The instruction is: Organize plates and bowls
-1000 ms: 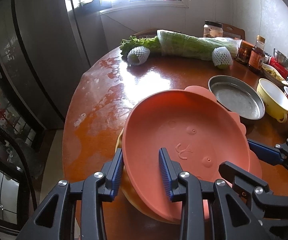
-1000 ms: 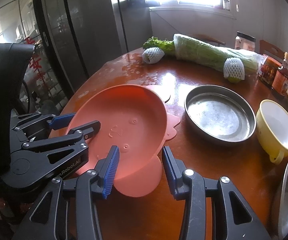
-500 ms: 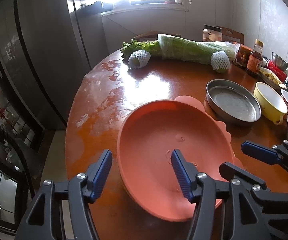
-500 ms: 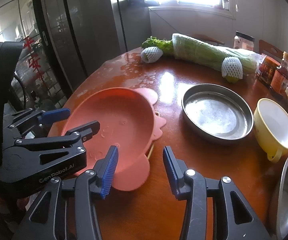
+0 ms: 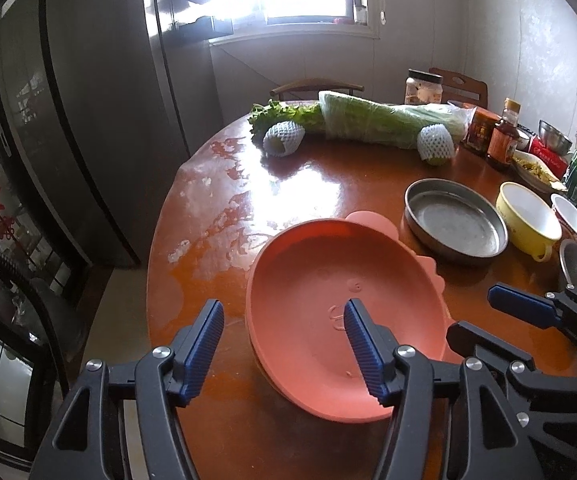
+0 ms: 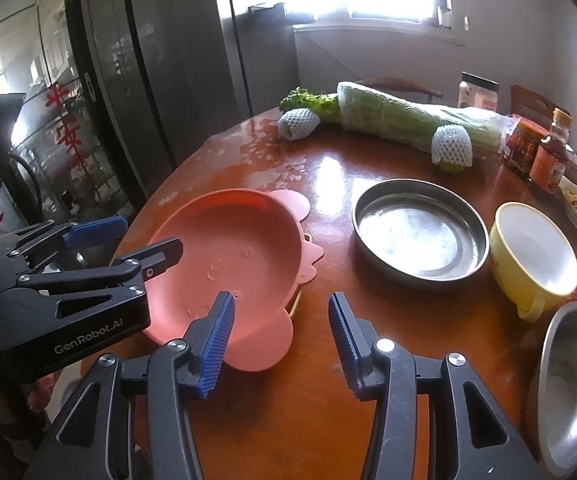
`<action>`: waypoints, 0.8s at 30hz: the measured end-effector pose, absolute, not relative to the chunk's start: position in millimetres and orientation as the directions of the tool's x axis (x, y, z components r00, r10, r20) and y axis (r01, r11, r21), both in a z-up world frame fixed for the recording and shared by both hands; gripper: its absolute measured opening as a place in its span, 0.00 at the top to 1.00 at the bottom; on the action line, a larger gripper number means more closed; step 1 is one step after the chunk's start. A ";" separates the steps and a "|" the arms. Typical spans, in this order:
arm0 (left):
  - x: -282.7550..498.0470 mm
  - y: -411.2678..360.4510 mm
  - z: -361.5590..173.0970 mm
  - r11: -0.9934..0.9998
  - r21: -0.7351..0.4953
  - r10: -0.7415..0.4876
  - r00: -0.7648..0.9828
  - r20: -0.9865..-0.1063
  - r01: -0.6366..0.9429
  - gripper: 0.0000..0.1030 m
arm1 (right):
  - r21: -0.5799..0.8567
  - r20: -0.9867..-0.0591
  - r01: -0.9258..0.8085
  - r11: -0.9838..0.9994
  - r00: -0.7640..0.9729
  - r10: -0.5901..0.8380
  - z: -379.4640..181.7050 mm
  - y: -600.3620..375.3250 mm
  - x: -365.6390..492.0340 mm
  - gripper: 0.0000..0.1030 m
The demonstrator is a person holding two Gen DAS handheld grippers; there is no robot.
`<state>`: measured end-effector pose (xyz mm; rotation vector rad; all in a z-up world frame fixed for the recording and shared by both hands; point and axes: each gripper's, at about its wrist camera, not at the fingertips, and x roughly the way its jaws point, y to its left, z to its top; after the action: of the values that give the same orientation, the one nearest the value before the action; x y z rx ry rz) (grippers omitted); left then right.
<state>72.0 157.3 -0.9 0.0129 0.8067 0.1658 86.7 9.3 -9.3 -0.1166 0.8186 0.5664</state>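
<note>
A salmon-pink plate (image 5: 340,320) with a moulded animal face and small ear-like tabs lies flat on a round, glossy wooden table (image 5: 308,184), near the table's edge at about seven o'clock. A sliver of a yellow dish shows under its rim in the right wrist view.

The left gripper (image 5: 284,344) hovers over the plate's near left rim with its blue-padded jaws standing well apart. They have just been opening; the rim sits between them, but neither pad presses on it. The right gripper (image 6: 280,340) is at the plate's near right edge, its jaws also parted and just opened a little wider. Its left pad hangs over the plate's rim, its right pad over bare table, and it grips nothing.

At about three o'clock from the plate sits a round steel pan (image 6: 418,234), then a yellow bowl (image 6: 532,260) with a white inside, both apart from the plate. A steel bowl (image 6: 572,376) lies nearer, at about four o'clock. At twelve o'clock, along the far edge, lies a bagged leafy vegetable (image 5: 384,124).
</note>
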 end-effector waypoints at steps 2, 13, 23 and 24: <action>69.3 153.7 1.9 0.987 0.076 0.152 0.685 -0.713 -0.140 0.39 | 0.114 -0.715 -0.518 0.848 0.550 0.432 -6.5 6.6 84.8 0.50; 56.5 128.0 24.3 0.991 0.081 0.132 0.725 -0.676 -0.105 0.37 | 0.122 -0.678 -0.481 0.868 0.598 0.427 14.4 -21.3 72.8 0.46; 53.5 101.8 36.7 0.995 0.080 0.100 0.748 -0.656 -0.063 0.37 | 0.138 -0.651 -0.439 0.888 0.636 0.415 28.3 -50.5 64.4 0.41; 53.8 99.3 37.0 0.995 0.083 0.100 0.748 -0.656 -0.060 0.37 | 0.144 -0.649 -0.432 0.890 0.638 0.414 28.5 -53.8 64.3 0.41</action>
<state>53.8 99.3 37.0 0.0577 0.7204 0.0874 64.3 -53.8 28.5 -0.0254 0.7342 0.4830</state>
